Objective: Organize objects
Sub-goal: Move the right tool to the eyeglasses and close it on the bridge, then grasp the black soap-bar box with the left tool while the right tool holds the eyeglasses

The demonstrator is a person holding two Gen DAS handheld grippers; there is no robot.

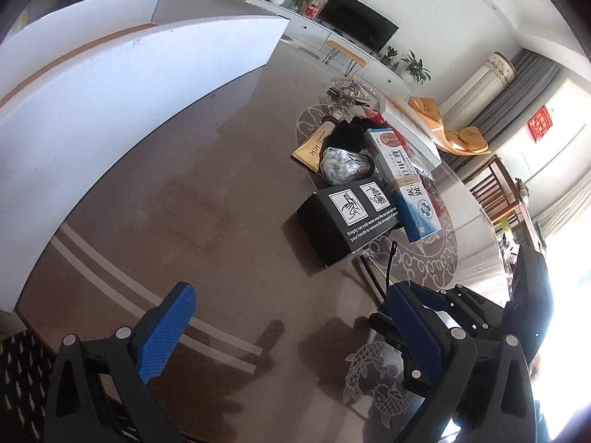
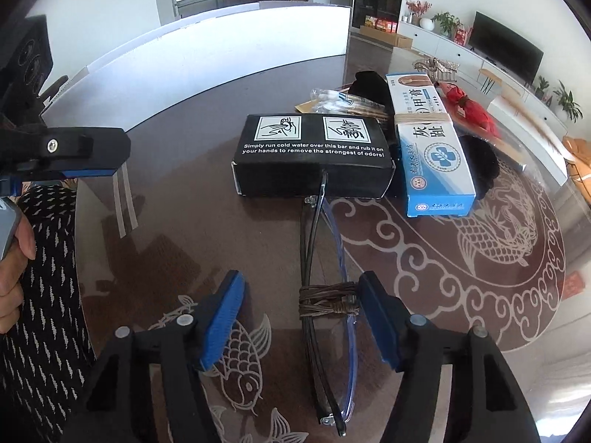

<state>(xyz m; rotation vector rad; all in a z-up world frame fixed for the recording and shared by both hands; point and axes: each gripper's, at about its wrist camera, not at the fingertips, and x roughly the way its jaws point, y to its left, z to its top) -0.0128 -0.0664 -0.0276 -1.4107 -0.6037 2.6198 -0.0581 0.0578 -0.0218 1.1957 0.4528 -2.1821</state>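
Note:
A pair of folded glasses (image 2: pixel 328 299), bound with brown cord, lies on the glass tabletop (image 2: pixel 184 221). My right gripper (image 2: pixel 301 306) is open around them: the right pad is at the cord wrap and the left pad stands well clear. Just beyond the glasses are a black box (image 2: pixel 314 155) with white printing and a blue-and-white box (image 2: pixel 432 147). My left gripper (image 1: pixel 291 325) is open over bare table with nothing between its fingers. One finger (image 2: pixel 85 147) of it shows at the left edge of the right wrist view. The black box (image 1: pixel 351 217) lies ahead of it to the right.
A white-walled open container (image 1: pixel 110 92) curves along the table's far left. Behind the boxes lie a bag of white pieces (image 1: pixel 340 164), a black cloth (image 1: pixel 347 133) and a red bundle (image 2: pixel 465 107). A person's hand (image 2: pixel 14 258) and patterned clothing (image 2: pixel 48 295) are at the left.

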